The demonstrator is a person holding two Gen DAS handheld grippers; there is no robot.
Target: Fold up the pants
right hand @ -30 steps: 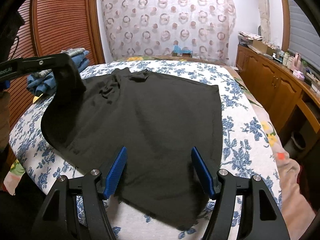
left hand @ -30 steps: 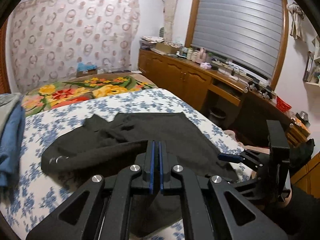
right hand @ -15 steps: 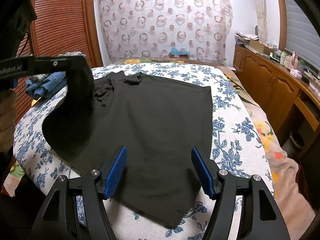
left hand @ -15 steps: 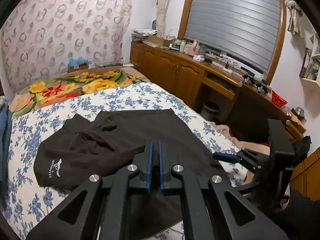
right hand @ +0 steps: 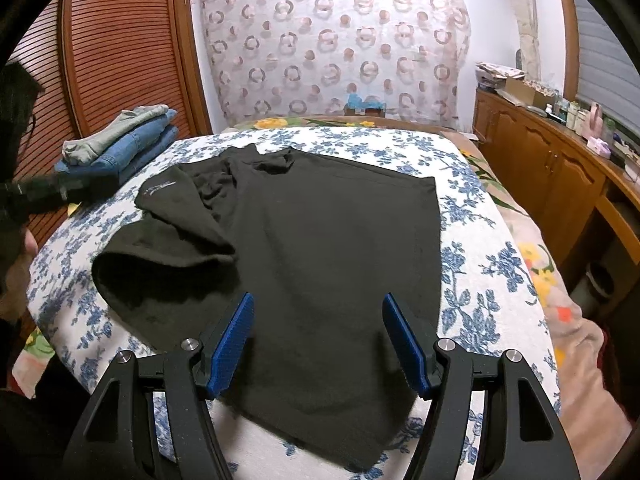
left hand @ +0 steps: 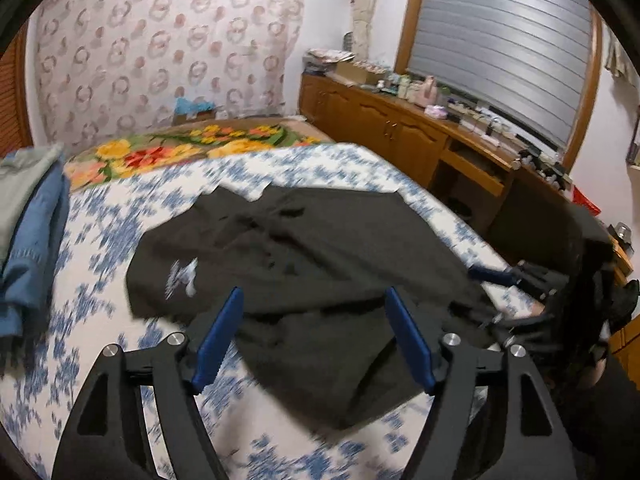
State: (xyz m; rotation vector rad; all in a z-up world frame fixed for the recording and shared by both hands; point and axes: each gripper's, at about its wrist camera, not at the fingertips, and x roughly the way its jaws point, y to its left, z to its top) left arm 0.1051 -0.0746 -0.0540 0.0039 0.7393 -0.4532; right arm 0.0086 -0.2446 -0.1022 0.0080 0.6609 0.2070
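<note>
Black pants (right hand: pixel 320 240) lie spread on the blue-flowered bed sheet (right hand: pixel 480 272). Their left part is folded over onto the rest, and a small white logo (left hand: pixel 182 278) shows on the flap. In the left wrist view my left gripper (left hand: pixel 312 320) hovers over the near edge of the pants (left hand: pixel 320 248). Its jaws are opening, with no cloth pinched between them. My right gripper (right hand: pixel 316 336) stands open just above the near end of the pants, gripping nothing. Its blue pad (left hand: pixel 492 276) also shows at the right of the left wrist view. The left gripper (right hand: pixel 40 196) is a dark blur at the left.
A stack of folded jeans and a grey garment (right hand: pixel 120 148) sits at the bed's far left corner. Wooden cabinets (right hand: pixel 540 172) with clutter on top run along the right. A slatted wooden door (right hand: pixel 120 60) stands left of the bed. A person's hand (right hand: pixel 16 280) is at the left edge.
The left gripper was shut on the pants' edge and has let go. The lifted flap now lies folded on the pants. The right gripper stayed open and in place.
</note>
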